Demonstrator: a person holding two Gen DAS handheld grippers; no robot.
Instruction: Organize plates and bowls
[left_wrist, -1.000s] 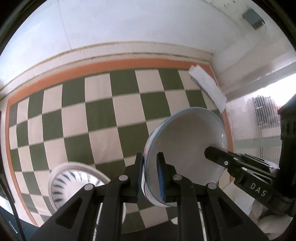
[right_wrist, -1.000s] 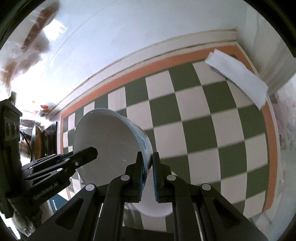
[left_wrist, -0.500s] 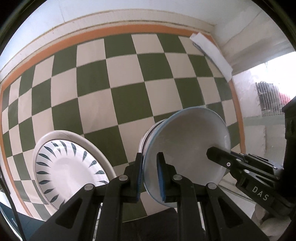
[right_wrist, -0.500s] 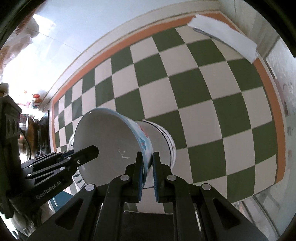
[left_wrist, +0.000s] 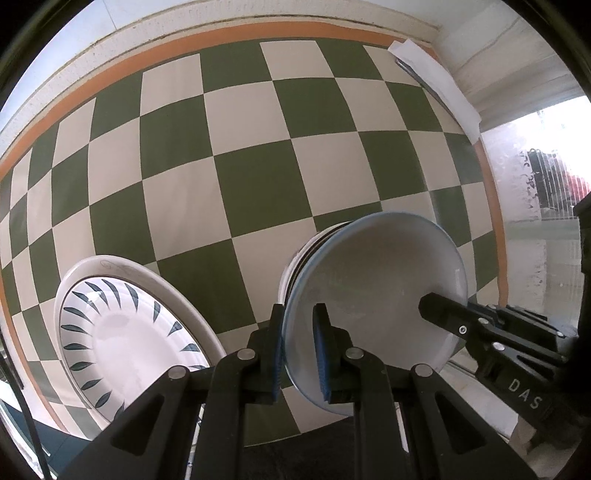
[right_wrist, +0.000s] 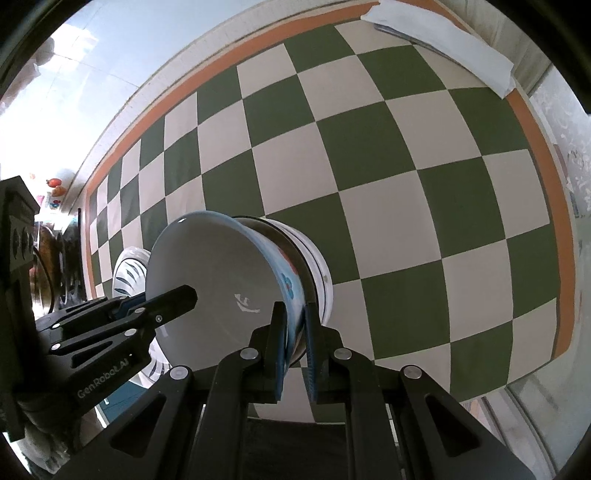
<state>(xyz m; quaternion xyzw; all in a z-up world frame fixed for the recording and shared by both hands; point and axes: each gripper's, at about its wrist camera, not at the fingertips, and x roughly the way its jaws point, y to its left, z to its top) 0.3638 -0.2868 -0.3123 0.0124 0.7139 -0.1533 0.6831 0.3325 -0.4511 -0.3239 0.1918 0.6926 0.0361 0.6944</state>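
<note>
left tongs (left_wrist: 298, 345), right tongs (right_wrist: 294, 341): both clamp opposite rims of blue-rimmed bowl (right_wrist: 221, 284) | bowl directly over bowl stack (right_wrist: 314, 273), mouth toward tongs | patterned plate (left_wrist: 122, 332) by desk's near-left edge

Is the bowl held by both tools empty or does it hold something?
Empty: the bowl shows only bare white interior, apart from a small glare mark.

Two grippers on one bowl, over the checkered cloth

The bowl (left_wrist: 373, 306) is gripped on opposite rim edges — left gripper (left_wrist: 298, 347) near side, right gripper (left_wrist: 439, 314) far right — and sits on or just above a stack of bowls (right_wrist: 314, 269); contact's hard to judge. Left of it lies a plate (left_wrist: 125, 336) on the tablecloth (left_wrist: 258, 177). Folded paper (left_wrist: 436, 81) lies at the far right corner.
</note>
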